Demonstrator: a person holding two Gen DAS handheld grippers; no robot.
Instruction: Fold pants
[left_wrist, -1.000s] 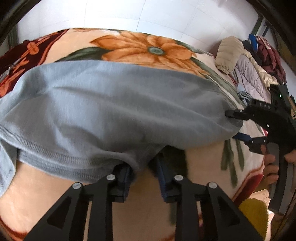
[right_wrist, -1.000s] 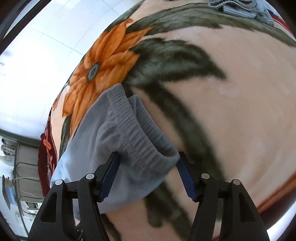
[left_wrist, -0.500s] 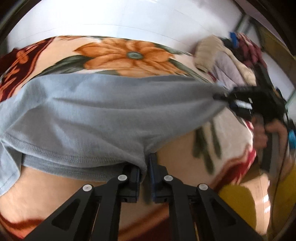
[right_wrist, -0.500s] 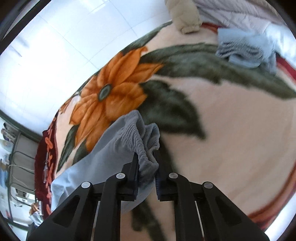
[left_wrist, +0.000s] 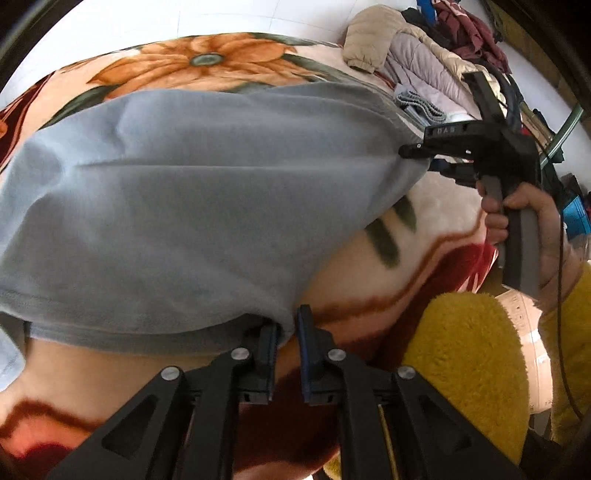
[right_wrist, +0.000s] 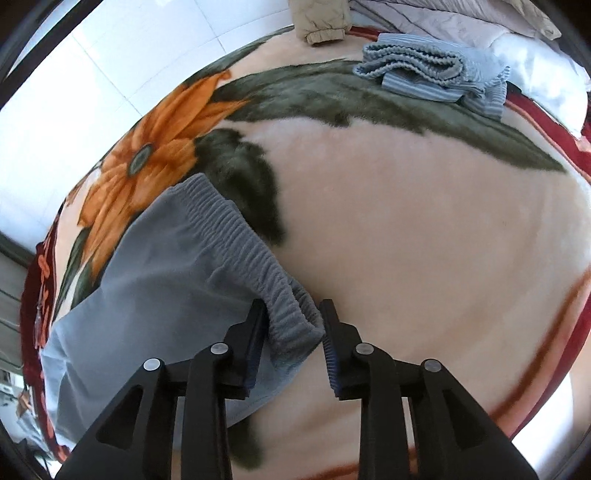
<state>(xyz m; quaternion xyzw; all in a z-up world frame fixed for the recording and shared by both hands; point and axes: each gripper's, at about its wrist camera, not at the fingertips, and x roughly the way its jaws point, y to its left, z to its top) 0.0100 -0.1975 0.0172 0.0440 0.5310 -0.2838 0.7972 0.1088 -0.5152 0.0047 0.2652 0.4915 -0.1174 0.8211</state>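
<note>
Both cameras sit just behind their own gripper and look steeply down, very near the cloth. The left wrist view faces across the light grey-blue fleece pants (left_wrist: 192, 206) toward the right gripper (left_wrist: 417, 157). The right wrist view faces along the elastic waistband. Both views share the pants (right_wrist: 147, 280) and the orange-flower plush blanket (left_wrist: 207, 59) on the bed.
</note>
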